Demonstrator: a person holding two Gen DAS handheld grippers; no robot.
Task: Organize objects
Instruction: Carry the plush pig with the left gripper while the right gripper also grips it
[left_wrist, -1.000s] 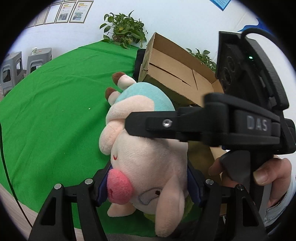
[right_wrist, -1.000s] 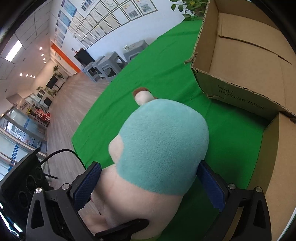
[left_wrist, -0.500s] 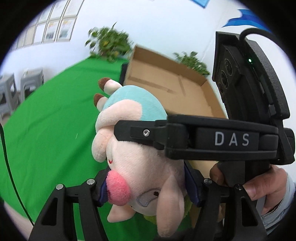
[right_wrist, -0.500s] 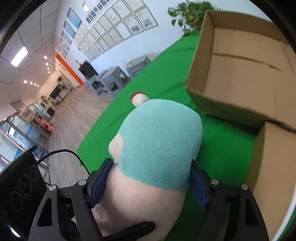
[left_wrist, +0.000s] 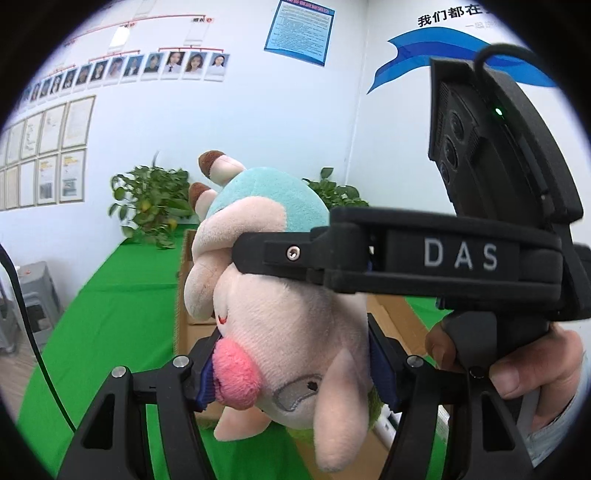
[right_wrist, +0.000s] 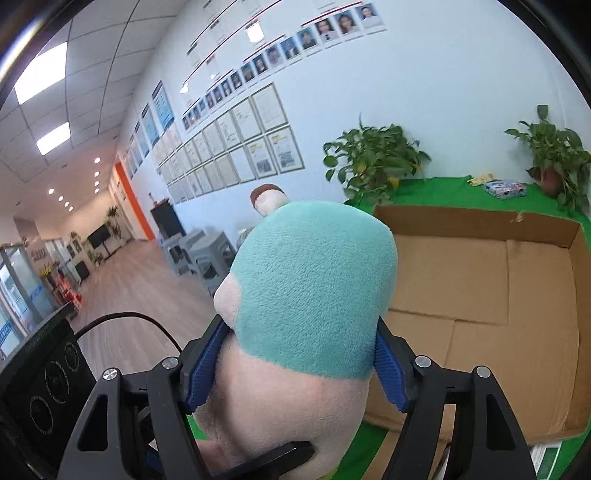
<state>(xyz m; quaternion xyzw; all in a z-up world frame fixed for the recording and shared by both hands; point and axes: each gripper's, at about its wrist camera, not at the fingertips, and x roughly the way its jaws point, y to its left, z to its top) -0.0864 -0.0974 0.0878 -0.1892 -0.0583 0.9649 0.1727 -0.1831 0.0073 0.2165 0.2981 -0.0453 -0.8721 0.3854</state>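
The plush pig (left_wrist: 280, 332), pink with a teal body, hangs in the air head-down, held at both ends. The left tongs (left_wrist: 291, 363) are closed on its head, blue pads pressed into snout side and cheek; the right tongs (right_wrist: 295, 354) are clamped around its teal-and-pink body, with one black finger crossing the pig in the left view. Beyond and below it sits the open cardboard box (right_wrist: 480, 280), its near rim just behind the toy and its floor bare. The box rests on the green desk (left_wrist: 110, 295), with potted plants (right_wrist: 373, 158) along the far edge by the wall
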